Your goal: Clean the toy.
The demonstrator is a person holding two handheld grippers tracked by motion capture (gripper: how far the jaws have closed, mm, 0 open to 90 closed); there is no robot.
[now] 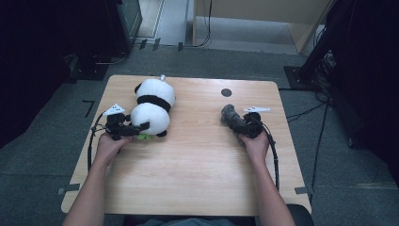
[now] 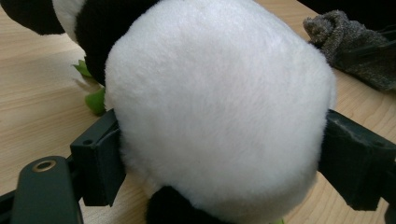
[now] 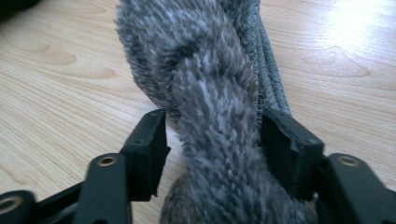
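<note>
Left gripper [image 2: 219, 163] astride panda plush [image 2: 219, 107], right gripper [image 3: 212, 154] astride grey sock [image 3: 210, 93]

A lab or test room, not a home. A bare wooden table [image 1: 188, 165] stands alone on grey carpet [image 1: 37, 155], with tape marks [image 1: 66, 189] on the floor by its near corners — one behind each gripper. Beyond the left gripper [image 1: 123, 127], dark equipment [image 1: 120, 23] on stands; beyond the right gripper [image 1: 251, 123], a black rack [image 1: 329, 42] with loose cables [image 1: 324, 117] trailing over the floor. Straight ahead of both — a plain plywood bench [image 1: 263, 12] against the far side.
</note>
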